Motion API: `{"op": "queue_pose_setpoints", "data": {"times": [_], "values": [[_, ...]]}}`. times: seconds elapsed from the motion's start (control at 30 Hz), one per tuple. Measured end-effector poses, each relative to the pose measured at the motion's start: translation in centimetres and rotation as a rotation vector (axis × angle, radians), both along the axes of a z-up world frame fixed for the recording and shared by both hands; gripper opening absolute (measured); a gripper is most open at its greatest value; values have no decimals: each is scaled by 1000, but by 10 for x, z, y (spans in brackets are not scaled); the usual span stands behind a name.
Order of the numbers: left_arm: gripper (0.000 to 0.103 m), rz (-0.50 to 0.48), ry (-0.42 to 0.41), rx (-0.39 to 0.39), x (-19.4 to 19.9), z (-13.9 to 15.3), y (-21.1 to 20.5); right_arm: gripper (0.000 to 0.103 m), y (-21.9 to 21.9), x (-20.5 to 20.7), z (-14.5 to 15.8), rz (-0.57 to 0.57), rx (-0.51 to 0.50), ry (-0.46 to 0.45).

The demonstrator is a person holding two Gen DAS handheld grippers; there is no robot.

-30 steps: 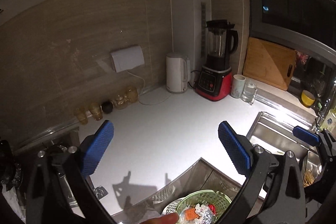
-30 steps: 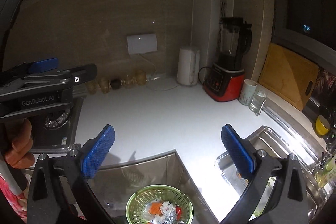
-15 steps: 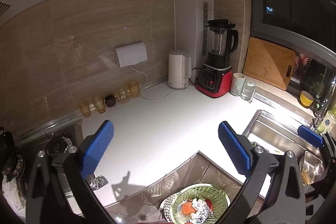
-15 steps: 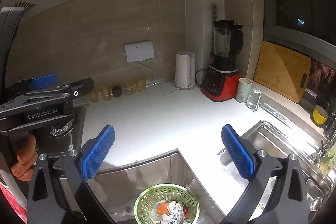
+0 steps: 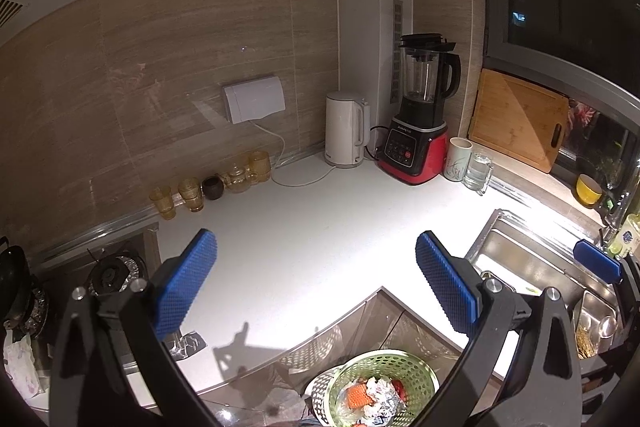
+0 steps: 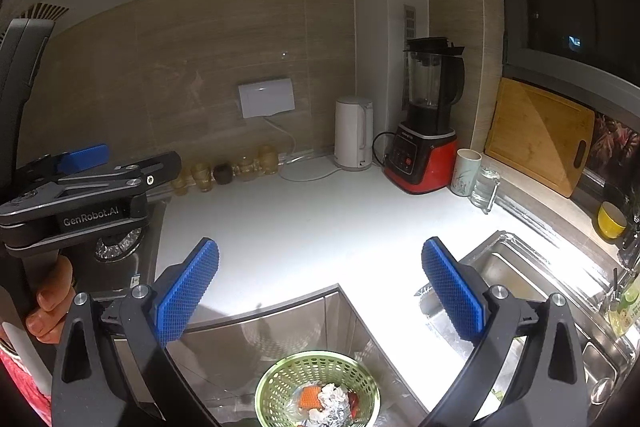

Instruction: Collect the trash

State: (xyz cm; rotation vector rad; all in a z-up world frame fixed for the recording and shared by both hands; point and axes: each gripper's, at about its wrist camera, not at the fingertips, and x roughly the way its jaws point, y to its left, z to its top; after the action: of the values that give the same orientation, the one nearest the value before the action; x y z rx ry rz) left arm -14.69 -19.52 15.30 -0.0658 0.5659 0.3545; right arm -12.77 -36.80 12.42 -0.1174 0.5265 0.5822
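Since the green perforated basket [image 6: 318, 389] sits low beneath the counter's edge, down in front of the steel cabinet fronts [image 6: 276, 327], it looks placed there to catch whatever gets cleared off the worktop. It already holds crumpled foil [image 6: 332, 397], an orange scrap [image 6: 309, 397] and something red beside them; I cannot tell what the red bit is. In the left wrist view the same basket shows at the bottom edge, with a paler mesh piece tucked against its left side.

Both tools hover above it with nothing in them. The right gripper [image 6: 318, 291] has its blue pads spread wide, and the left gripper [image 5: 316, 287] is just as wide; a hand [image 6: 50, 301] grips its handle at the left of the right wrist view. Held high and splayed like that, they seem to be between pickups, looking for the next piece.

The white countertop [image 5: 320, 239] is mostly bare. One candidate remains, I think: a small foil scrap [image 5: 188, 341] lying at the counter's near-left edge, just beside the gas burner [image 5: 110, 271]. The rest looks like it belongs: amber glasses [image 5: 192, 193] along the wall, white kettle [image 5: 346, 129], red-based blender [image 5: 420, 119], mug and glass jug, bamboo cutting board [image 5: 516, 119], and the sink [image 5: 520, 263] on the right.
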Motion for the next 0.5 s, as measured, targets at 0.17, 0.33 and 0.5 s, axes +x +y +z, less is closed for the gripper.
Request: {"op": "queue_pose_setpoints", "data": {"times": [0.17,0.33,0.5], "values": [[95,-1,3,4,2,-2,-4,101,1,4,-1,-8,-2,5],[95,0,0,0,2,-3,-7,101,3,7,-2,-11,-7,12],[95,-2,0,-1,2,-3,-8,101,4,8,-2,-11,-9,13]]}}
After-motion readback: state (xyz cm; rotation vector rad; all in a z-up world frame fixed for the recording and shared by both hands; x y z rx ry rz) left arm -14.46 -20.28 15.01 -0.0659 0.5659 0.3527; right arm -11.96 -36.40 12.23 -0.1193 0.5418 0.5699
